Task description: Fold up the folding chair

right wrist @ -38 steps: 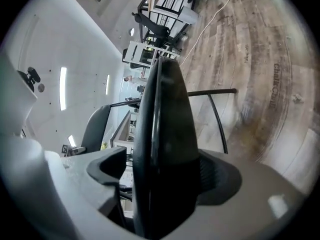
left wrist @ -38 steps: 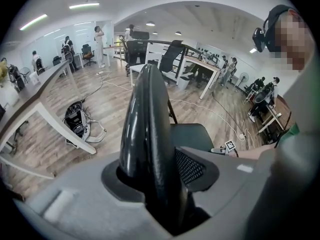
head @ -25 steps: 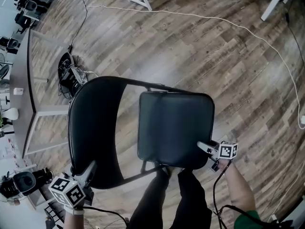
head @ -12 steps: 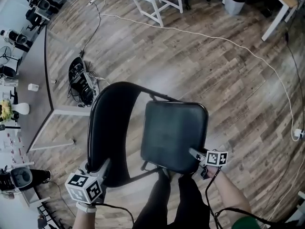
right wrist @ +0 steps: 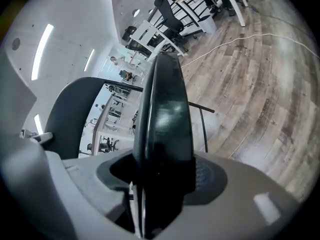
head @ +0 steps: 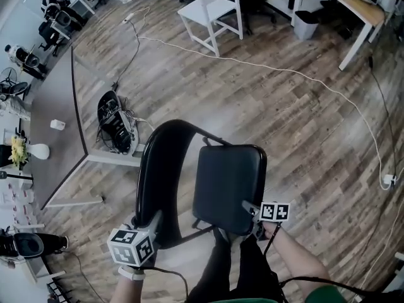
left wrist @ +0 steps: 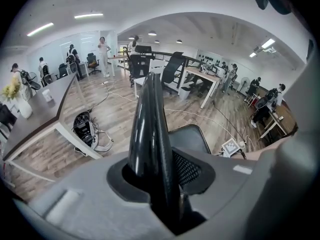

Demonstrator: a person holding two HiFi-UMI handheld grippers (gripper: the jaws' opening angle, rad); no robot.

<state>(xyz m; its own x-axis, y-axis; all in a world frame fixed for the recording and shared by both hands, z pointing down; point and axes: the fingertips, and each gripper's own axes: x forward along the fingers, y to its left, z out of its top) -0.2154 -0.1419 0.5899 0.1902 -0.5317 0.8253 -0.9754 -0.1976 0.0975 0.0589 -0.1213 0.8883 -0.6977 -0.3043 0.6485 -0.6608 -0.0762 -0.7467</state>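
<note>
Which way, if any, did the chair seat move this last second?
Yes. The cable bundle on the floor keeps its size, while the seat has narrowed, tipping up toward the backrest.

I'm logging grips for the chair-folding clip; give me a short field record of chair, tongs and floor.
chair: black folding chair, not yet folded
left tongs: jaws closing, backrest's edge between them
right tongs: jaws closing, seat's front edge between them
floor: wood planks, white cable across it
</note>
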